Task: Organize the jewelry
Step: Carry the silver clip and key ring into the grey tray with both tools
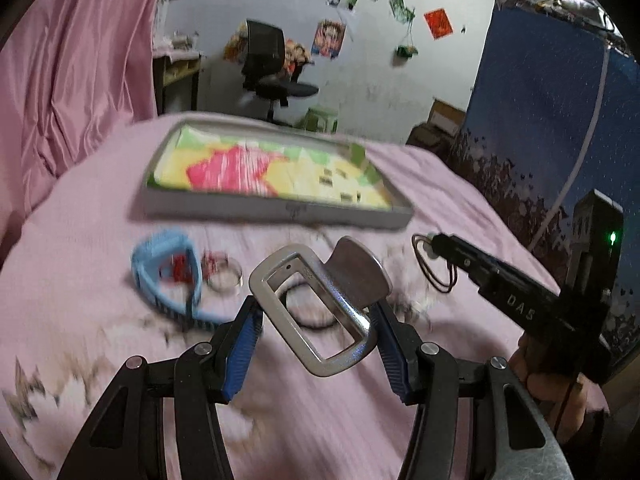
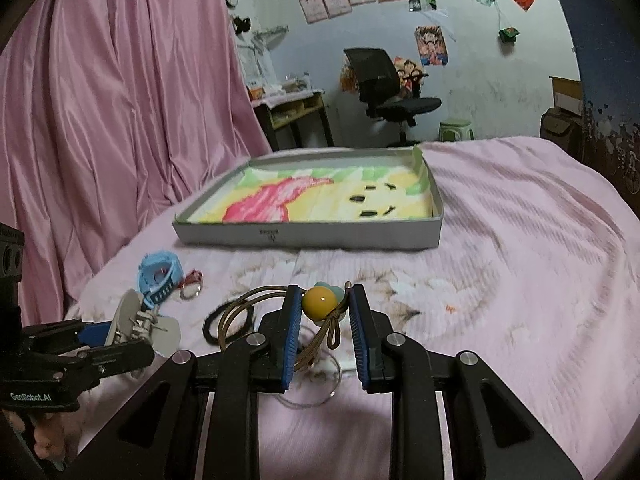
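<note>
Left gripper [image 1: 316, 336], marked "GenRobot.AI", clamps a metal buckle [image 1: 316, 308]; right gripper [image 2: 325, 328], marked "DAS", clamps a beaded cord [image 2: 320, 302].

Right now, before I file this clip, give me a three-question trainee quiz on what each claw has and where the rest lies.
1. True or false: the left claw grips a silver metal hair clip.
2. What does the right claw hold?
A. the blue watch
B. a brown cord with a yellow bead
C. the black hair tie
3. Fill in: the blue watch lies on the pink ____, outside the grey tray.

Key: 1 true; 2 B, the brown cord with a yellow bead; 3 bedspread.
</note>
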